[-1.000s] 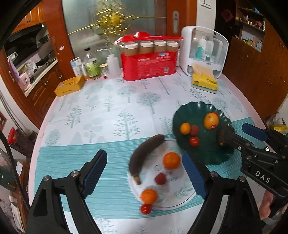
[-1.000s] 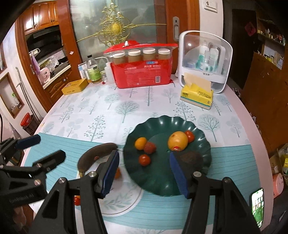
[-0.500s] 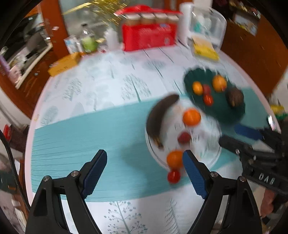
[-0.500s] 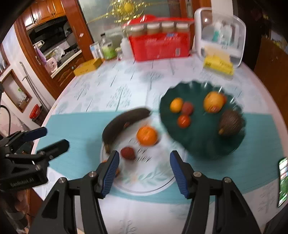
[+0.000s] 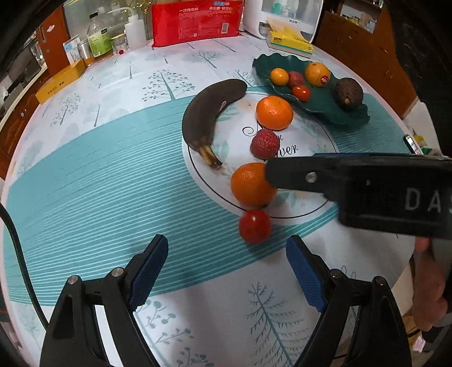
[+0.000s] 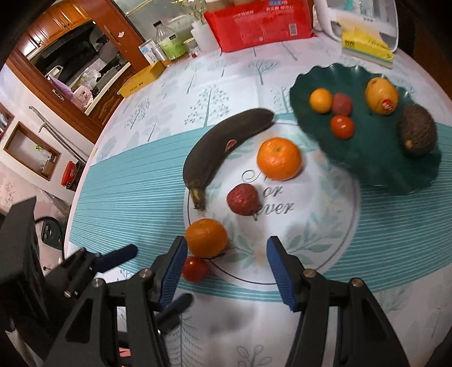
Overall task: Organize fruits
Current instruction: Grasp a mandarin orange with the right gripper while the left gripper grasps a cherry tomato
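A white round plate (image 5: pixel 310 135) (image 6: pixel 325 225) holds a blackened banana (image 5: pixel 210 113) (image 6: pixel 223 144), two oranges (image 5: pixel 274 112) (image 5: pixel 250 184), and a red lychee-like fruit (image 5: pixel 264 143) (image 6: pixel 243 199). A small tomato (image 5: pixel 254 225) (image 6: pixel 195 268) lies just off its near rim. A dark green dish (image 5: pixel 325 107) (image 6: pixel 367 158) behind holds several fruits, among them an avocado (image 5: pixel 349 92) (image 6: pixel 418 134). My left gripper (image 5: pixel 227 276) is open and empty, just short of the tomato. My right gripper (image 6: pixel 226 271) is open and empty over the plate's near edge, its left finger beside the near orange (image 6: pixel 206 237).
At the back of the round table stand a red packet (image 5: pixel 197 21), bottles (image 5: pixel 99 39), a yellow box (image 5: pixel 60 83), a yellow tissue pack (image 5: pixel 291 42) and a white container. A phone (image 5: pixel 413 143) lies at the right edge. The right gripper crosses the left wrist view (image 5: pixel 367 189).
Both grippers have pulled back from the green dish and dropped low over the white plate's near side. The avocado now lies in the green dish, out of the right gripper.
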### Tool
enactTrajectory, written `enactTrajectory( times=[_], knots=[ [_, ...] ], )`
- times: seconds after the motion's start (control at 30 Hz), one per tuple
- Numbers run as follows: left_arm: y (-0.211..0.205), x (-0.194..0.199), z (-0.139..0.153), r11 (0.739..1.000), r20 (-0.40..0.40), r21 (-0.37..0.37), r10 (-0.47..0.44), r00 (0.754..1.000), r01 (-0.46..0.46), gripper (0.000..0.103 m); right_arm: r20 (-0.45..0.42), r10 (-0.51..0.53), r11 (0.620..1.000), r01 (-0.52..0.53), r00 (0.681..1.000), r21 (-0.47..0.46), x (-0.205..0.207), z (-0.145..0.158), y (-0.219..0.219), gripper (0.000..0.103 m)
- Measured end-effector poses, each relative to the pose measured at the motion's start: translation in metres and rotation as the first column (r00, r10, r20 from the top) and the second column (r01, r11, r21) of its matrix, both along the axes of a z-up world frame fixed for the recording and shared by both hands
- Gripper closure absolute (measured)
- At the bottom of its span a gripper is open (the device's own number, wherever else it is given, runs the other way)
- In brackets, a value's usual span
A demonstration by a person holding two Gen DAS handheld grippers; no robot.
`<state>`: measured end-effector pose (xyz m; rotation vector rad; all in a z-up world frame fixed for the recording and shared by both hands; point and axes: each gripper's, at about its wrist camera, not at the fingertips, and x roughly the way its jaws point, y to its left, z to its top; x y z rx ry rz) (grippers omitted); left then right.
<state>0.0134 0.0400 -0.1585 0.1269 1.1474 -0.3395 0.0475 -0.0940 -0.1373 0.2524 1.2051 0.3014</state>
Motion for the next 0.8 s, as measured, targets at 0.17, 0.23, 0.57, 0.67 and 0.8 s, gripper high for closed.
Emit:
enactTrajectory(
  times=[0.17,0.23,0.57,0.67,0.8],
  knots=[
    [0.007,0.005,-0.008,0.998,-0.012,-0.052,0.043,0.999,-0.043,0.020,-0.021,0.024,1.000,-0.024,0.999,0.000,0.009,-0.015,0.012,0.044],
    [0.008,0.007,-0.010,0.997,-0.014,-0.059,0.054,0.998,-0.055,0.021,-0.027,0.033,0.999,-0.033,0.999,-0.001,0.012,-0.020,0.018,0.044],
    [0.003,0.014,-0.012,0.995,-0.025,-0.087,0.038,0.999,-0.040,0.034,-0.036,0.037,0.999,-0.037,0.999,0.025,0.013,-0.029,0.012,0.063],
    [-0.004,0.015,-0.012,0.996,-0.025,-0.089,0.017,1.000,-0.019,0.039,-0.043,0.003,1.000,-0.002,0.999,0.025,0.008,-0.029,-0.006,0.063],
    [-0.014,0.015,-0.012,0.997,-0.025,-0.082,-0.001,1.000,-0.001,0.052,-0.051,-0.051,0.998,0.052,0.997,0.021,0.001,-0.029,-0.030,0.063]
  ],
)
